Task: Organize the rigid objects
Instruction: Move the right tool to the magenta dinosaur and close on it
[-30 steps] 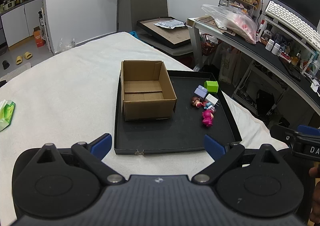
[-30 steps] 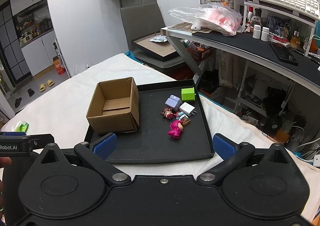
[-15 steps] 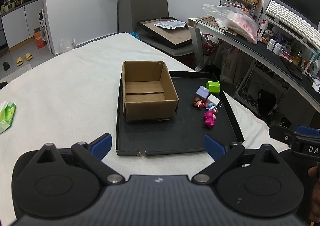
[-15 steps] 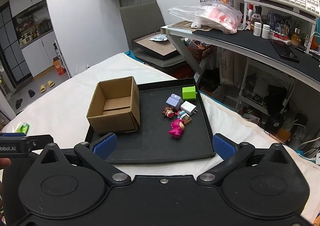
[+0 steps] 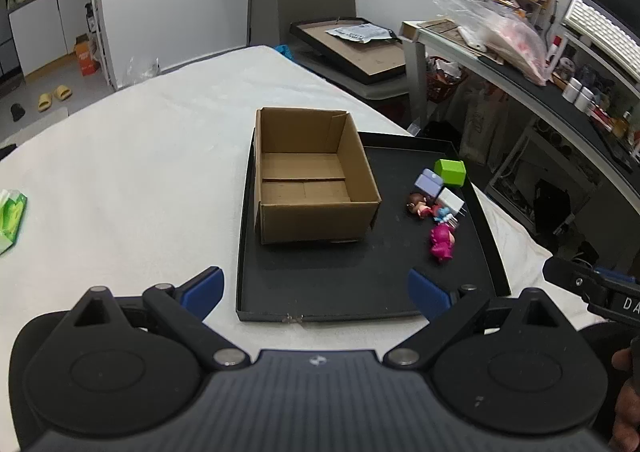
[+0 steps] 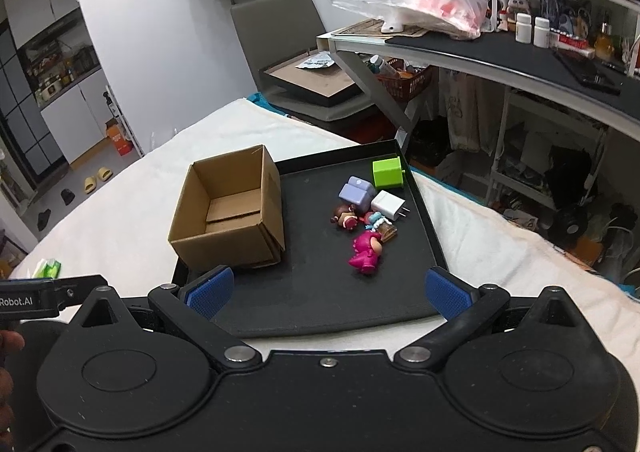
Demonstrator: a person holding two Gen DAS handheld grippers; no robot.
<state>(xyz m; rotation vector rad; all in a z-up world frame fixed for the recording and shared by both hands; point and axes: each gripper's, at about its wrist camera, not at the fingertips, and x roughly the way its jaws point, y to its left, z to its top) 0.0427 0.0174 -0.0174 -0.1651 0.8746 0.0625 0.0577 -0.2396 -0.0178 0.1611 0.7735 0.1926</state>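
While both grippers, left and right, hover with jaws apart and empty, small toys lie beside the cardboard box on the black tray.

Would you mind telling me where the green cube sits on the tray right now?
The green cube sits at the far right corner of the black tray, just beyond the lavender block and the white charger plug, well right of the cardboard box.

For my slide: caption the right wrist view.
Open right gripper faces a black tray holding an empty cardboard box and small toys.
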